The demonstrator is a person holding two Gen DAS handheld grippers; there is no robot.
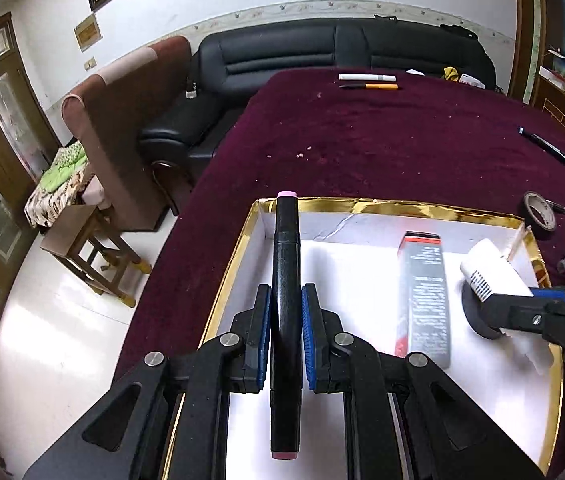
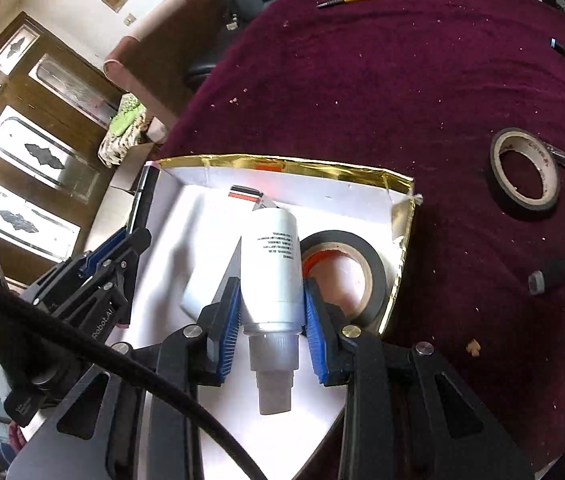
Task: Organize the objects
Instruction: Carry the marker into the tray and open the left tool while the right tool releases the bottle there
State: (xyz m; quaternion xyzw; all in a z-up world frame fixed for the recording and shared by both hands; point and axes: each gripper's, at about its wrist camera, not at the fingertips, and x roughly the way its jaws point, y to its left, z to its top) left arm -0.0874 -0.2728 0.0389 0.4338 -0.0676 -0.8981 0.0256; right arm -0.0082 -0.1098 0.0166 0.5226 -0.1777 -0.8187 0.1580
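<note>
- Left gripper (image 1: 285,312) is clamping a black marker (image 1: 285,300) w/ pink end caps; jaws nearly closed, blue pads pressing both sides of the barrel. Marker is pointing to 12 o'clock, hanging over the left part of the box.
- Right gripper (image 2: 272,308) is gripping a white bottle (image 2: 272,264), jaws partly apart, pads squeezing its body; clear nozzle end is pointing back toward the cam, at 6 o'clock.
- Gold-rimmed white box (image 1: 362,205) is sitting under both grippers on the maroon tablecloth (image 1: 382,140).
- Inside the box: grey carton (image 1: 424,300) is lying flat; black tape roll (image 2: 362,276) is lying at 3 o'clock of the bottle.
- Outside the box, a 2nd tape roll (image 2: 524,170) is lying on the cloth at 2 o'clock in the right wrist view.
- Far edge, 12 o'clock: white pen (image 1: 367,77) & orange pen (image 1: 368,86) are lying side by side.
- Black sofa (image 1: 282,56) is standing beyond the table.
</note>
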